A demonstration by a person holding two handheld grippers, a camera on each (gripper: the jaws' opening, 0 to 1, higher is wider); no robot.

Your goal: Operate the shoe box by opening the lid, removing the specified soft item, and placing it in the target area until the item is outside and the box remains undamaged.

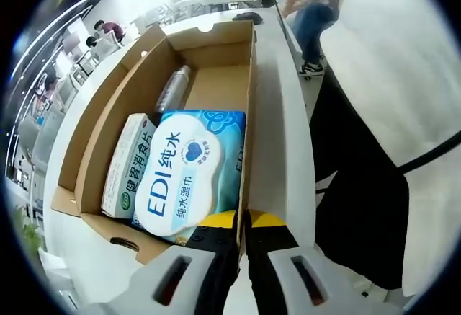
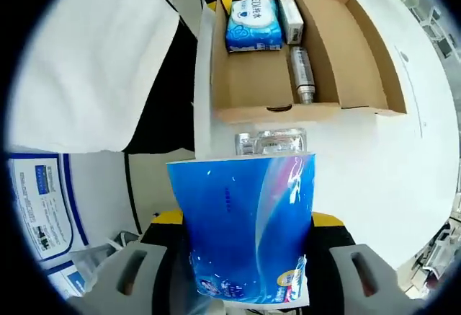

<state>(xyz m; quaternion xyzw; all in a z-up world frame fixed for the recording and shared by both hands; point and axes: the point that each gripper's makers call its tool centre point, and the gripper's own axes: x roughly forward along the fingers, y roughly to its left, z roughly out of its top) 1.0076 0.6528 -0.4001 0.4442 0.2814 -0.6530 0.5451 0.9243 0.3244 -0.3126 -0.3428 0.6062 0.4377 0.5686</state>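
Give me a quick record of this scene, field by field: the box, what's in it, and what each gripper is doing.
box: cardboard shoe box, open, on a white table
inside: wet wipes pack, small green-and-white box, silver bottle
left gripper: jaws closed on the near end of the shoe box's side wall
right gripper: holding a blue soft tissue pack, outside the box
beyond the tissue pack: clear plastic item, unclear what it is

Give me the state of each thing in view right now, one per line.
Shoe box: open, lid folded back, looks intact.
Wet wipes pack: lying in the box, sealed.
Medicine box: in the box, beside the wipes.
Bottle: lying on its side in the box.
Blue soft pack: out of the box, gripped by the right gripper.
Left gripper: at the box wall; grip unclear.
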